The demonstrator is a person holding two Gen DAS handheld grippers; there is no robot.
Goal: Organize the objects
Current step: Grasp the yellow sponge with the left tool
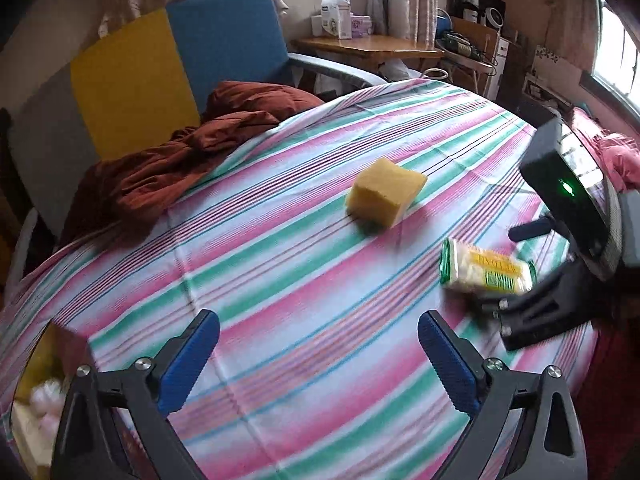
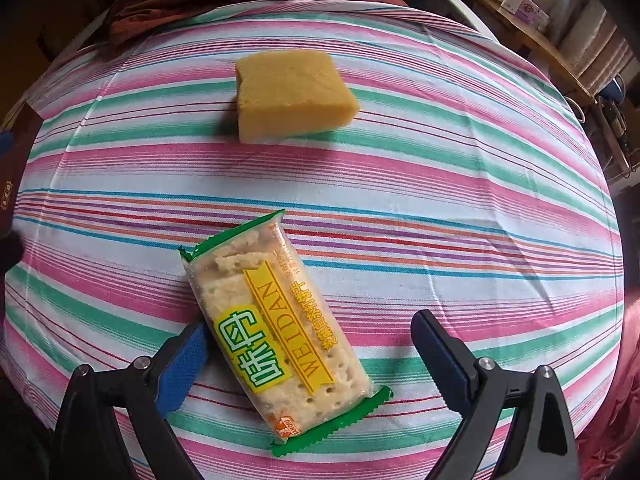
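The left gripper (image 1: pixel 318 354) is spread wide with nothing in it. The right gripper (image 2: pixel 310 356) is spread around the see-through cracker packet with green ends (image 2: pixel 280 336). A yellow sponge block (image 2: pixel 292 96) sits farther back on the striped table (image 2: pixel 480 200).

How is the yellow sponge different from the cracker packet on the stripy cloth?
The yellow sponge is a thick plain block with no wrapper; the cracker packet is flatter, longer and sealed in clear plastic with green ends and printed writing. The sponge lies farther away, apart from everything; the packet lies between the open right gripper's fingers, one pad at its edge. Both rest on the striped cloth.
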